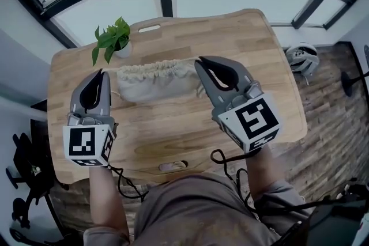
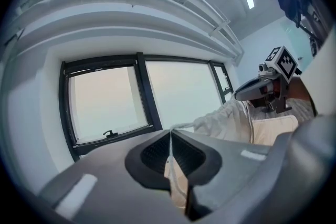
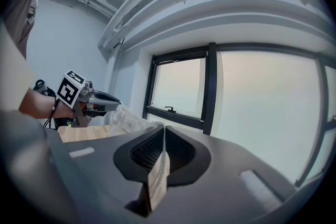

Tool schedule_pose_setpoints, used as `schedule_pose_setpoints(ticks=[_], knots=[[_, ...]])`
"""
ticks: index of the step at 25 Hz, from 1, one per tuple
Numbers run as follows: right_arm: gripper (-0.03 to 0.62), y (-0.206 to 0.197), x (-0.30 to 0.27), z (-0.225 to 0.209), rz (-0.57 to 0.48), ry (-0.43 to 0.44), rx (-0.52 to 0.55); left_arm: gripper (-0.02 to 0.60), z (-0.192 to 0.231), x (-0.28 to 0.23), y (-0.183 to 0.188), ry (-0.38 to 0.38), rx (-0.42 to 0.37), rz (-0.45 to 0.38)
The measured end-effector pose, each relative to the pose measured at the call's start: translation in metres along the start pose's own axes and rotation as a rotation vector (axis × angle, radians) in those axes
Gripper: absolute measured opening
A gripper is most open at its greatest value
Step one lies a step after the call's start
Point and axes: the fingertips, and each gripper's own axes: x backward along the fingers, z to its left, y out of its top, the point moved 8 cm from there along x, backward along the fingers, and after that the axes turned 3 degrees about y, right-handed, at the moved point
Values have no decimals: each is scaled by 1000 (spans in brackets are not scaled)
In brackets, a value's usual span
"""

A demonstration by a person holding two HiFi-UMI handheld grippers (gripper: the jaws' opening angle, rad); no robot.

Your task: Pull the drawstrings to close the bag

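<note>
Left gripper [image 1: 104, 73] and right gripper [image 1: 198, 62], fingers [image 3: 147, 152] each pinching a drawstring [image 3: 156, 178], may let it slip or drag the bag [image 1: 155, 82] sideways if their pulls differ.

No legible text, label, brand or number found. Only coded square marker [image 1: 82, 142] noted on left claw [image 1: 102, 73], square marker [image 1: 258, 119] on right claw [image 1: 200, 62].

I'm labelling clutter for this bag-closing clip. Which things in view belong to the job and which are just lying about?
Job in hand:
- cloth drawstring bag
- drawstrings
- left gripper, shut on one string
- right gripper, shut on the other

Lying about:
- potted plant
- white object on the floor
- wooden table, work surface only
</note>
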Motion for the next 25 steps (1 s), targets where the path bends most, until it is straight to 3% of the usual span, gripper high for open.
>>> schedule_pose_setpoints(ticks=[25], knots=[[37, 2, 0, 1, -13, -18, 11, 5, 0, 1, 8, -14, -16, -27]])
